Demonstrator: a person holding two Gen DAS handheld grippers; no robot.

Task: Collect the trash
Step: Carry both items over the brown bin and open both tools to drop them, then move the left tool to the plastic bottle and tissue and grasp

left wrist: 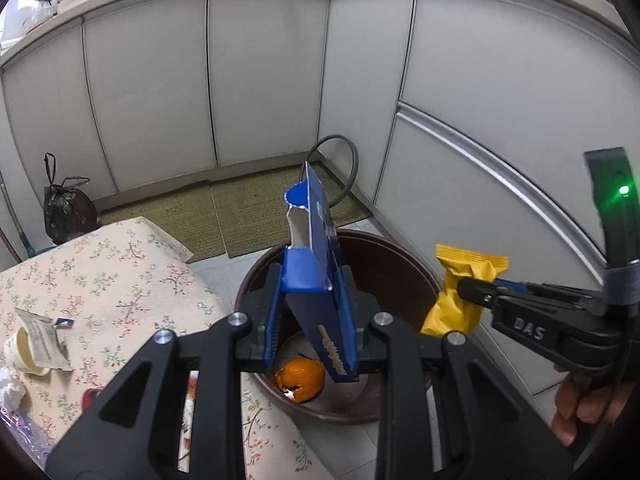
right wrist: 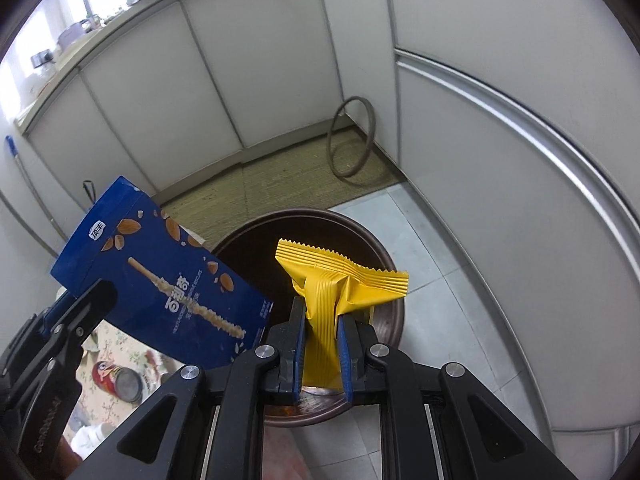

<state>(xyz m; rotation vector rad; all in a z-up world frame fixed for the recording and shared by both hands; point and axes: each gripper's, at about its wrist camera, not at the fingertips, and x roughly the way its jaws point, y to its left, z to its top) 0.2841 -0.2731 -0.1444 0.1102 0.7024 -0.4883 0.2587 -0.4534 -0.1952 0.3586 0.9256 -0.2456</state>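
My left gripper [left wrist: 310,292] is shut on a blue biscuit box [left wrist: 316,260] and holds it above the brown trash bin [left wrist: 404,256]. An orange peel [left wrist: 300,378] lies at the bin's bottom. My right gripper [right wrist: 322,320] is shut on a yellow snack wrapper [right wrist: 328,280] over the same bin [right wrist: 372,232]. The wrapper [left wrist: 460,292] and the right gripper show at the right of the left wrist view. The blue box [right wrist: 168,276] shows at the left of the right wrist view.
A table with a floral cloth [left wrist: 112,276] stands left of the bin, with a paper cup [left wrist: 24,352], crumpled paper [left wrist: 44,336] and a red can [right wrist: 120,378]. A black bag [left wrist: 66,208] sits on the floor. White cabinets [left wrist: 264,80] and a hose loop [right wrist: 352,140] stand behind.
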